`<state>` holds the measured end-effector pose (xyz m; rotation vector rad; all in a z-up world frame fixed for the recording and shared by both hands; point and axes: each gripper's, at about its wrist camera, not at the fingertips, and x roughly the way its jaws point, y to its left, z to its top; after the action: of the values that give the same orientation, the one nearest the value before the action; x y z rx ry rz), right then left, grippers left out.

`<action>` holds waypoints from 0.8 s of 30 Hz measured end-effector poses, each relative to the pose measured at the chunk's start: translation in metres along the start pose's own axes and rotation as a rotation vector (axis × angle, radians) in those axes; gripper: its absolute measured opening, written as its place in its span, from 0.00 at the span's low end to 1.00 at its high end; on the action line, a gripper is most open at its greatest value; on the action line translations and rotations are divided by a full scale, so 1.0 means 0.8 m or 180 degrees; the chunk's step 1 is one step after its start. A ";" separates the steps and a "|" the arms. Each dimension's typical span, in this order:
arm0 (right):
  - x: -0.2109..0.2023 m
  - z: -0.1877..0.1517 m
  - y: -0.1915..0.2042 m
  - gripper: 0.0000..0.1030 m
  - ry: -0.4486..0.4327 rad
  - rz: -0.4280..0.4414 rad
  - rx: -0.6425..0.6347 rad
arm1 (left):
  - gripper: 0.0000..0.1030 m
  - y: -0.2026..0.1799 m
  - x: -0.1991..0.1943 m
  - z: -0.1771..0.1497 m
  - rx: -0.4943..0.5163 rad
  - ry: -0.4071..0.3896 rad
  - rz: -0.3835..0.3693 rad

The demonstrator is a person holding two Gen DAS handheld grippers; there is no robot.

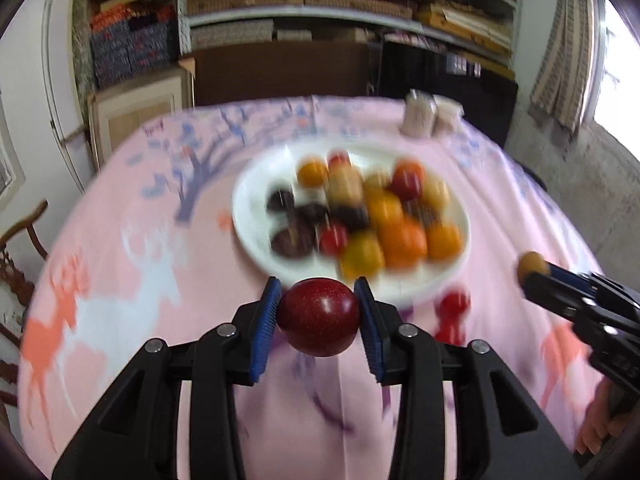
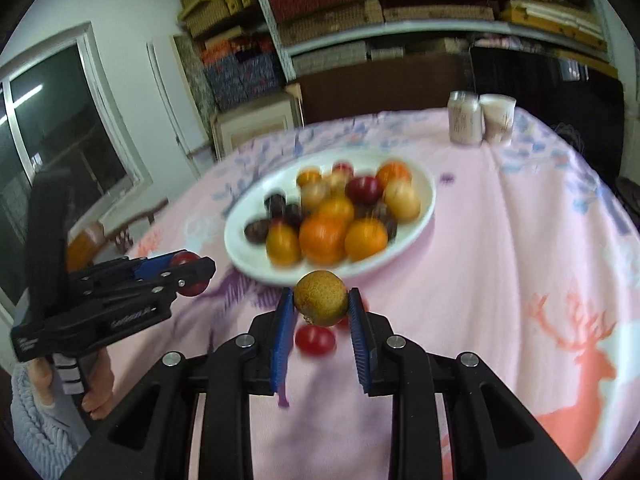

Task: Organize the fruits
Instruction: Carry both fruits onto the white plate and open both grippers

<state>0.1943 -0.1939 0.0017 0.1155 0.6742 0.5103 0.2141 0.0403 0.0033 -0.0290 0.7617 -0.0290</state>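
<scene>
In the left wrist view my left gripper (image 1: 319,312) is shut on a dark red plum (image 1: 319,316), held above the pink cloth just in front of the white plate (image 1: 248,216). The plate carries several oranges, yellow, red and dark fruits. In the right wrist view my right gripper (image 2: 321,302) is shut on a small brown-yellow fruit (image 2: 321,298), lifted near the plate (image 2: 240,244). A small red fruit (image 2: 315,340) lies on the cloth beneath it. Each gripper shows in the other's view: the right gripper (image 1: 532,270) at the right edge, the left gripper (image 2: 192,274) at the left.
A pink can (image 2: 465,118) and a pale cup (image 2: 497,118) stand at the table's far right. The round table wears a pink deer-print cloth (image 2: 520,260). Shelves of boxes line the back wall. A wooden chair (image 1: 20,248) stands at the left. A hand and sleeve (image 2: 36,420) hold the left gripper.
</scene>
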 end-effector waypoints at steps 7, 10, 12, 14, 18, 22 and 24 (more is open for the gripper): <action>0.038 0.094 -0.009 0.27 -0.0080 -0.0096 -0.0038 | 0.36 0.004 0.048 0.081 -0.0079 -0.0077 0.0147; 0.084 0.109 -0.013 0.27 0.0077 -0.0109 -0.0017 | 0.36 0.012 0.081 0.099 -0.0162 -0.0027 0.0169; 0.116 0.113 -0.010 0.27 0.0179 -0.0122 -0.0056 | 0.36 0.022 0.111 0.111 -0.0260 0.0060 0.0144; 0.142 0.116 -0.004 0.27 0.0262 -0.0118 -0.0125 | 0.36 0.032 0.137 0.121 -0.0324 0.0138 0.0144; 0.181 0.133 -0.004 0.27 0.0367 -0.0207 -0.0153 | 0.36 0.047 0.180 0.131 -0.0383 0.0259 0.0106; 0.217 0.153 -0.026 0.27 0.0516 -0.0309 0.0070 | 0.37 0.053 0.204 0.130 -0.0362 0.0346 0.0071; 0.235 0.157 -0.038 0.27 0.0626 -0.0316 0.0163 | 0.36 0.058 0.211 0.133 -0.0397 0.0371 0.0035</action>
<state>0.4099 -0.1212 -0.0153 0.0800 0.8811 0.4121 0.4103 0.0823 -0.0383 -0.1428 0.8794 0.0276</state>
